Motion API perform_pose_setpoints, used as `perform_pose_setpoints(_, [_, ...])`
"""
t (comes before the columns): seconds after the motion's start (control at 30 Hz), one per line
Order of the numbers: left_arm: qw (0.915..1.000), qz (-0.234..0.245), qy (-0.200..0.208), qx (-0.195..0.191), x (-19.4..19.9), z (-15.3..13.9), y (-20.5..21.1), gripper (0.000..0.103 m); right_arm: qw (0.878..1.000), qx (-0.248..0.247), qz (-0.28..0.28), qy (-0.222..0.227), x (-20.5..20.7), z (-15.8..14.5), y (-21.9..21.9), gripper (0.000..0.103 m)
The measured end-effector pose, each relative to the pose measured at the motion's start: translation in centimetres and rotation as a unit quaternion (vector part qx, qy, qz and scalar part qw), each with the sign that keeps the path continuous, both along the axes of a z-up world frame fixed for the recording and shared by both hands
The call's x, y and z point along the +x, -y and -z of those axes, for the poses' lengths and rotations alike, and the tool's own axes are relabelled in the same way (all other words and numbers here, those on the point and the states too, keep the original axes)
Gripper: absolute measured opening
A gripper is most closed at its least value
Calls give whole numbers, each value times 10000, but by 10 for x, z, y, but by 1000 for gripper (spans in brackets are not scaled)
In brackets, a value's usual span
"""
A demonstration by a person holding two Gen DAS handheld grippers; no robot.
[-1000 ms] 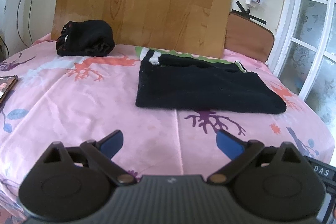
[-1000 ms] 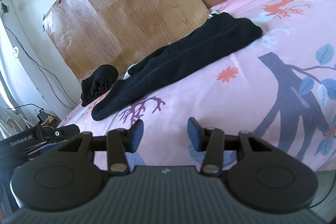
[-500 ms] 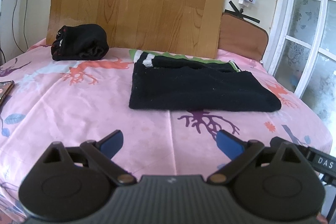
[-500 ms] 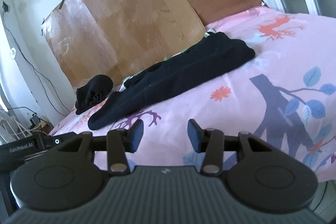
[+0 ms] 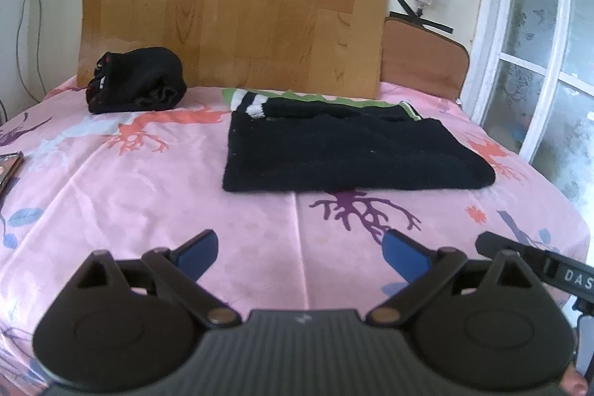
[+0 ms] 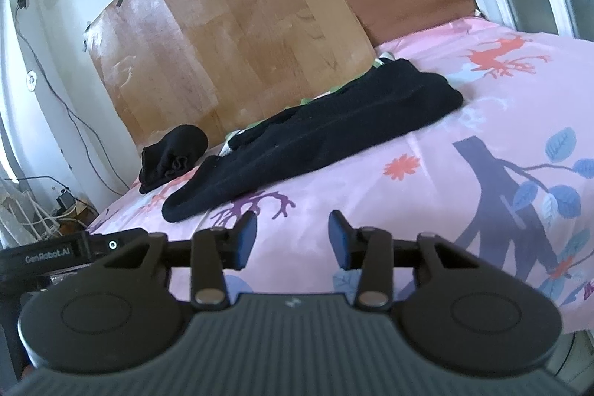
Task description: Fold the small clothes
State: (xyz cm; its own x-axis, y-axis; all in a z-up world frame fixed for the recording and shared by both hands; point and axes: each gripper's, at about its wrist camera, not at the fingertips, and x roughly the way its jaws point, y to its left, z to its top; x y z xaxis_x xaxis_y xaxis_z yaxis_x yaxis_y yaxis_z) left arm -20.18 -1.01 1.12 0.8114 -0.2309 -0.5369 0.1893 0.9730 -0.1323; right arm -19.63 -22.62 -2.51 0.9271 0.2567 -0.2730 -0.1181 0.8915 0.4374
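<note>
Sweater (image 5: 345, 154), soft, limp knit lying half-folded mid-bed toward the headboard edge, is best pinched at its near corners; left gripper (image 5: 300, 249) gapes wide, right gripper (image 6: 293, 238) is closing, both empty.

Black knit garment (image 5: 345, 154): folded flat, mid-bed, atop a green-striped piece (image 5: 297, 98). Black bundle (image 5: 135, 85): rolled, apart, by the far edge.

Right tool (image 6: 293, 238) closing, empty, near folded black garment (image 6: 326, 140).
</note>
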Motion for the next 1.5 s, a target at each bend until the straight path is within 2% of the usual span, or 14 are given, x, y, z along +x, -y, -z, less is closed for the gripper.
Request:
perform_pose_setpoints(0.37, [9983, 579, -68, 31, 17, -5, 30, 98, 9998, -30, 215, -23, -3, 0, 9, 45])
perform_pose_setpoints(0.57, [9958, 904, 83, -70, 31, -22, 41, 98, 9988, -41, 481, 41, -2, -5, 22, 45])
perform_pose_setpoints(0.8, [9937, 1107, -4, -198, 48, -21, 51, 98, 9974, -54, 712, 19, -1, -7, 31, 45])
perform_pose_setpoints(1.37, [9920, 1195, -349, -219, 72, 3, 52, 98, 9959, -86, 898, -114, 5, -7, 39, 45])
perform_pose_setpoints(1.5, [9919, 1124, -538, -226, 80, 13, 50, 98, 9960, -79, 878, -115, 9, -9, 39, 45])
